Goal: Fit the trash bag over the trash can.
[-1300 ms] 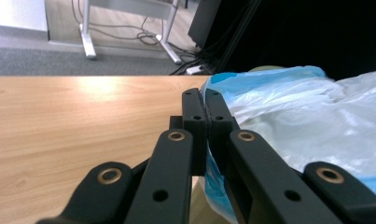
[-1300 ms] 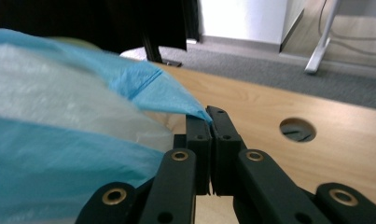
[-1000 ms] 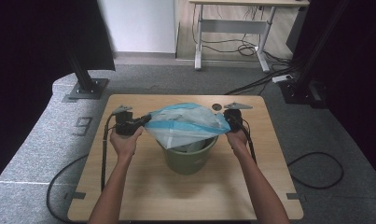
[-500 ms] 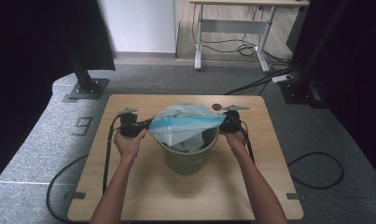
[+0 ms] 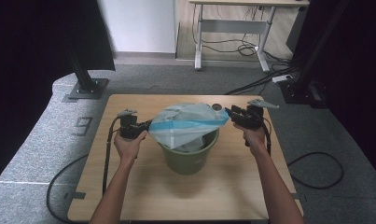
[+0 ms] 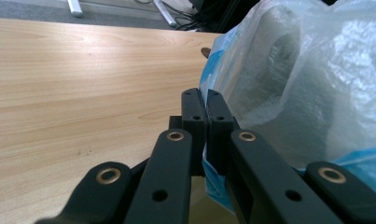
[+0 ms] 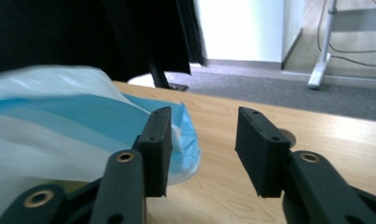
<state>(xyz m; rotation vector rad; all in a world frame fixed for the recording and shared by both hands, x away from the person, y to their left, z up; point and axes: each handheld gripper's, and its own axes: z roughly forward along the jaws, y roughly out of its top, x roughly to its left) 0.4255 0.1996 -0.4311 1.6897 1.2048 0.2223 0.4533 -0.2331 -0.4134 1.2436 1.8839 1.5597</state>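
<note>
Two tools are working one plastic bag [image 5: 188, 125] over a green bucket [image 5: 189, 156] that is standing mid-worktop [image 5: 129, 186]. The bag, clear with a blue band, is lying stretched across the bucket's mouth, its body sagging partly inside, so the lining appears to be roughly halfway along: the bag is placed over the opening, yet its rim is not folded down around the bucket's edge anywhere that I can see.

On the person's left, the left tool [image 6: 206, 109] is pinching the blue edge of the bag tight between its closed jaws, holding that corner out beside the bucket. On the other side, the right tool [image 7: 202, 144] has just been opening its jaws; they are now standing apart with clear space between them, and the bag's blue corner is lying against the outside of one pad rather than being gripped. In the high view the right tool [image 5: 239, 116] is sitting just off the bag's tip.

Remaining work, as I judge it: regripping the free side, spreading the mouth wider and drawing the rim down over the bucket's lip all round.
</note>
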